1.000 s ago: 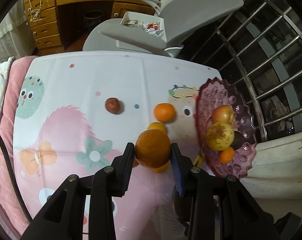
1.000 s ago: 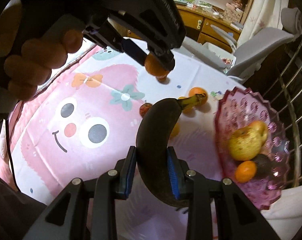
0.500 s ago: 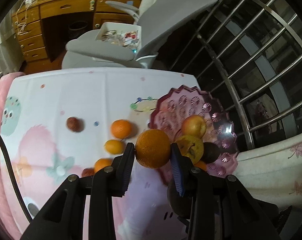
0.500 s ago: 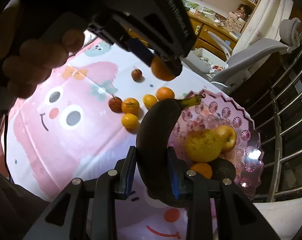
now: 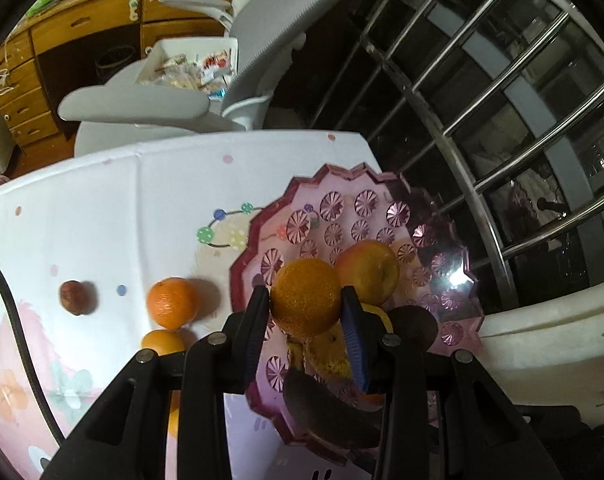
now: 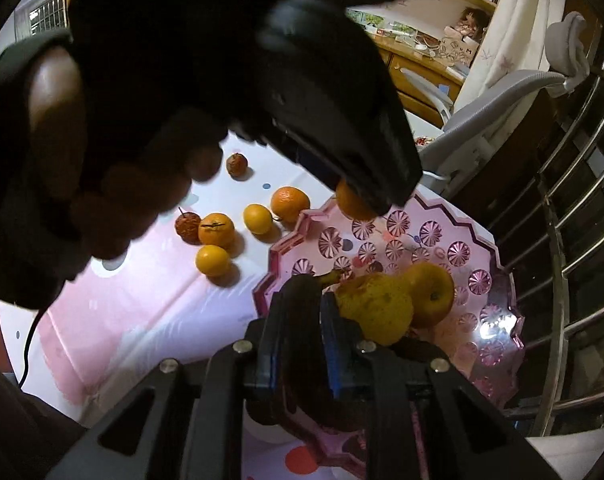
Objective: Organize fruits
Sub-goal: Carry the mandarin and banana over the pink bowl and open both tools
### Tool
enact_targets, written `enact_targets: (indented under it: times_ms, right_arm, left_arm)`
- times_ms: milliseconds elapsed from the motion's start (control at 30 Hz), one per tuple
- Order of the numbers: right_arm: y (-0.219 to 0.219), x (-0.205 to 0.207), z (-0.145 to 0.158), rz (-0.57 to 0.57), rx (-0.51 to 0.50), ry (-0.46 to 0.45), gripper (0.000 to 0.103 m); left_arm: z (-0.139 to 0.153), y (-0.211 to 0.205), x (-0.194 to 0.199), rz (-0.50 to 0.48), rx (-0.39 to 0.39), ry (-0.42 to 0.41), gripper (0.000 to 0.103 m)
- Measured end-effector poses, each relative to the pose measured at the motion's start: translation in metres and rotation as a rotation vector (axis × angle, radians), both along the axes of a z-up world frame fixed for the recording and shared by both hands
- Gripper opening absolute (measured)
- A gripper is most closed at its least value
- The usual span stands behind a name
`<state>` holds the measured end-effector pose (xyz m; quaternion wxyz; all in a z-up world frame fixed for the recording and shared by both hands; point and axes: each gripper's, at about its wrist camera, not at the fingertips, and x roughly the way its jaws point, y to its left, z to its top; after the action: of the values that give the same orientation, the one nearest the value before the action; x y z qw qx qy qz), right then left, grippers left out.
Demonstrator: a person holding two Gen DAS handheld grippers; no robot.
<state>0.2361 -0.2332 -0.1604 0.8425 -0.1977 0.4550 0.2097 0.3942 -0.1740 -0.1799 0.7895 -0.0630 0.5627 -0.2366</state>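
Two loads ride over my pink dish: left gripper clamps an orange directly above it; right gripper pinches the dark banana, lying lengthwise.

An orange is held between the two pads of the left gripper, above a pink glass plate. An apple and a dark banana are seen on the plate. Two small oranges are seen on the tablecloth.
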Motion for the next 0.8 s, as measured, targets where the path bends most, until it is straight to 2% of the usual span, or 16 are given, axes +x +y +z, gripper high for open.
enact_targets:
  times_ms: [167,300,400,800]
  right_arm:
    - [-0.009,0.004,-0.005,-0.026,-0.003,0.033,0.018]
    - [-0.017,0.004,-0.007,-0.055,-0.001,0.051,0.018]
    - [-0.02,0.003,-0.008,-0.071,0.0,0.053,0.018]
    - [-0.01,-0.001,0.004,-0.139,-0.005,0.086,0.02]
  left_arm:
    - [-0.012,-0.011,0.002,-0.026,-0.013,0.034,0.035]
    - [-0.013,-0.013,-0.001,-0.027,-0.038,0.041,0.043]
    - [-0.011,-0.014,-0.002,-0.025,-0.027,0.039,0.048]
    - [0.021,0.027,-0.016,0.051,-0.005,0.029,0.062]
